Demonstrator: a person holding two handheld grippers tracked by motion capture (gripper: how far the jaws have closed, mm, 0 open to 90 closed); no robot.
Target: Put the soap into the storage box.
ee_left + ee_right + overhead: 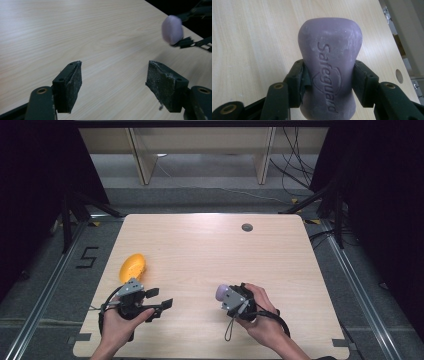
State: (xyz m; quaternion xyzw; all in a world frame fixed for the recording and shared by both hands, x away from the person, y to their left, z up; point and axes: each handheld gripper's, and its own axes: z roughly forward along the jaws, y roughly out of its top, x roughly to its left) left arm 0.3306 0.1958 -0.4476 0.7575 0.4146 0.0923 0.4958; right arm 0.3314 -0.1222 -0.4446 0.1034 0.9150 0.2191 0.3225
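Wooden table (pixel 200 250) seen from above, with two hand-held grippers near its front edge. The right gripper (pixel 223 296), held in the person's right hand (pixel 260 312), is closed on a purple soap bar (pixel 223 292); in the high view the bar projects from the jaws toward the middle of the table. In the right gripper view the soap bar (pixel 329 72) stands lengthwise between the two black jaws, which press on its narrowed waist from either side; its wider rounded end extends beyond the jaw tips, and the embossed word "Safeguard" runs along its upper face. The bar appears lifted clear of the tabletop, though contact cannot be judged with certainty.

The left gripper (pixel 160 299), held in the left hand (pixel 120 320), has its jaws spread wide with nothing between them. In the left gripper view its worn pads (pixel 75 85) frame bare tabletop, and the soap bar (pixel 172 29) appears farther off at upper right, carried in the other gripper.

An orange rounded object (pixel 132 266) lies on the table just behind the left gripper, well apart from the soap bar. A small round hole (pixel 247 227) marks the far side of the table
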